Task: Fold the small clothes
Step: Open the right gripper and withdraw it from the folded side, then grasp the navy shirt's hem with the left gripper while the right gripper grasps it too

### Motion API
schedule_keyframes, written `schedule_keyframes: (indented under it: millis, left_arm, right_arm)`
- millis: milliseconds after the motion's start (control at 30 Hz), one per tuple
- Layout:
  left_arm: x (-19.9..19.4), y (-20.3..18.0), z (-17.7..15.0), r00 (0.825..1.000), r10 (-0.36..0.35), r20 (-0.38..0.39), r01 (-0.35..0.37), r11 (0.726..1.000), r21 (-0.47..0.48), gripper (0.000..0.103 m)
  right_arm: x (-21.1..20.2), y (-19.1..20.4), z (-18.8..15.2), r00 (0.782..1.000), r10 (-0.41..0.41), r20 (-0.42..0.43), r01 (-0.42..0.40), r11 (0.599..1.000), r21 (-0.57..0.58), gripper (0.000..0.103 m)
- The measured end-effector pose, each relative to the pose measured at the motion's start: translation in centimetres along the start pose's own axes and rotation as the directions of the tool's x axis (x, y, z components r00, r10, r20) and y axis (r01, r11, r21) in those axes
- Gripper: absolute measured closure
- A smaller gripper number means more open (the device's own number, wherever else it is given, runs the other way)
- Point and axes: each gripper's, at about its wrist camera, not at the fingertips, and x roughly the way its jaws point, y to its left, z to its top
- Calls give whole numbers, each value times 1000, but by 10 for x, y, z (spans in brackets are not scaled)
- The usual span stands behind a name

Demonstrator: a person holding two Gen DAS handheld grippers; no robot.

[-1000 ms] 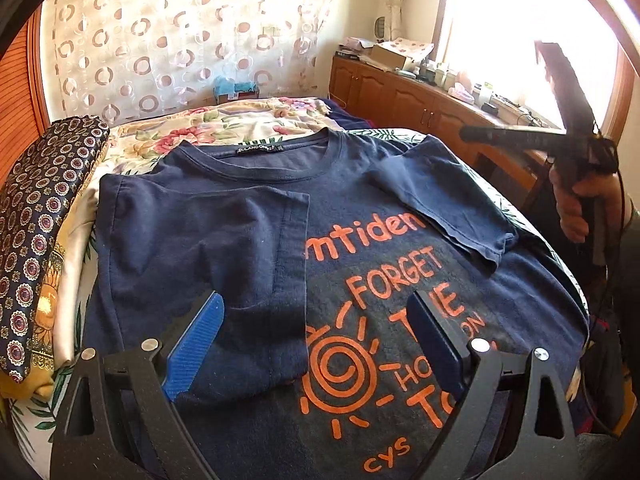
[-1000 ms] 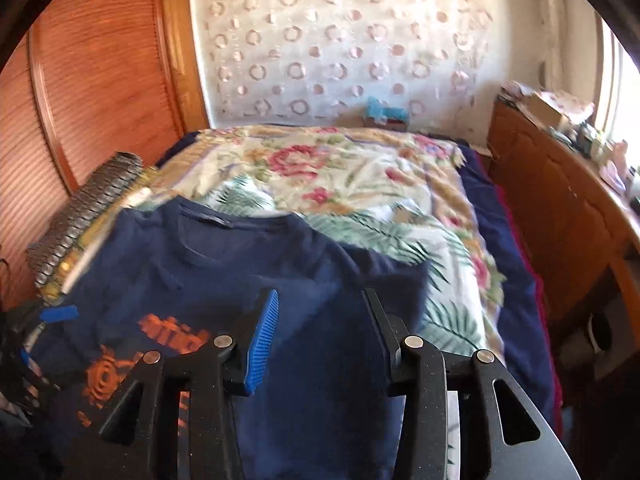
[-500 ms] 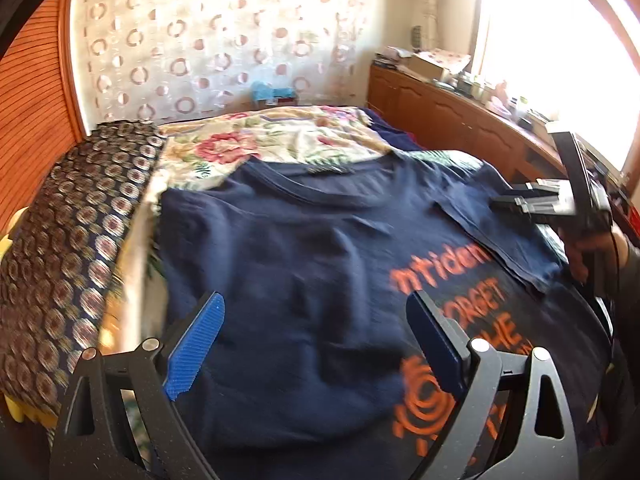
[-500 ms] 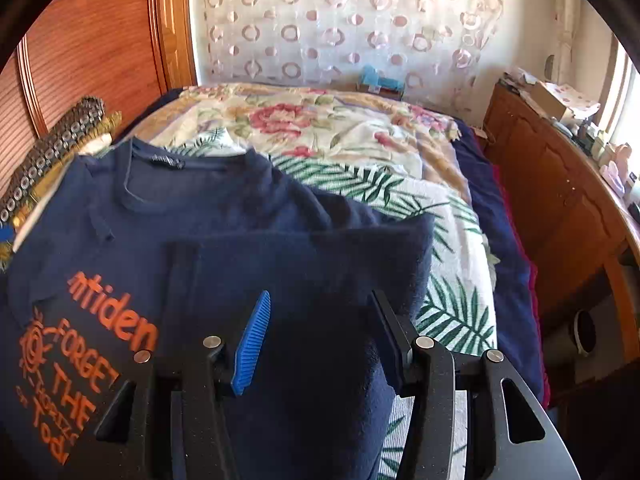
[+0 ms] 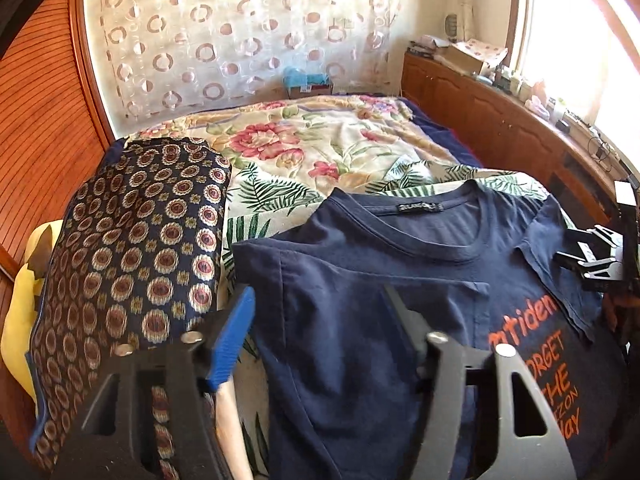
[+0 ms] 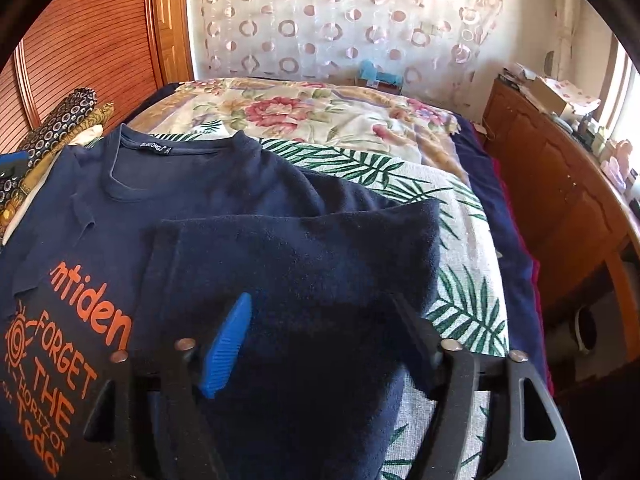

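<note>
A navy T-shirt (image 5: 360, 280) with orange lettering lies face up on the bed, its neck toward the far wall and both sleeves folded inward. My left gripper (image 5: 320, 324) is open and empty, low over the shirt's left shoulder side. My right gripper (image 6: 324, 328) is open and empty over the folded right sleeve and side (image 6: 304, 264). The shirt fills the near left of the right wrist view (image 6: 192, 184). The right gripper's tool also shows at the right edge of the left wrist view (image 5: 596, 260).
A floral and palm-leaf bedspread (image 5: 304, 148) covers the bed. A dark patterned cushion (image 5: 132, 248) over a yellow one lies at the left. A wooden cabinet (image 6: 560, 184) with clutter runs along the right, under a bright window. A louvred wooden door (image 6: 80, 40) stands at the left.
The left gripper has swung left, from the shirt's printed chest to its left shoulder, and its jaws have narrowed a little. The right gripper has stayed over the folded right sleeve.
</note>
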Motion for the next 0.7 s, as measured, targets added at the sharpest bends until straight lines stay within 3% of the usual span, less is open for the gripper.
schedule_keyframes:
  millis: [67,333,467,700]
  left_arm:
    - [8,2,4,999,20,-30,-19,1000,5,53]
    - [44,0,20,982,129,-141,-119,990,80,55]
    - [65,7,22,968,126,-215,-116,991,58,53]
    - [80,6,23,961,131,-242,-121,991,54,52]
  right_arm:
    - [3,-4,-3,1000,-10,-8,10,1000,17,17]
    - [2,-8,-4,1000,-6,-9,6,1000,25,16]
    - [2,-8,-5,1000,-10,-7,10,1000,23,16]
    - [2,-8,-6,1000,-13,-4,13,1000,17,16]
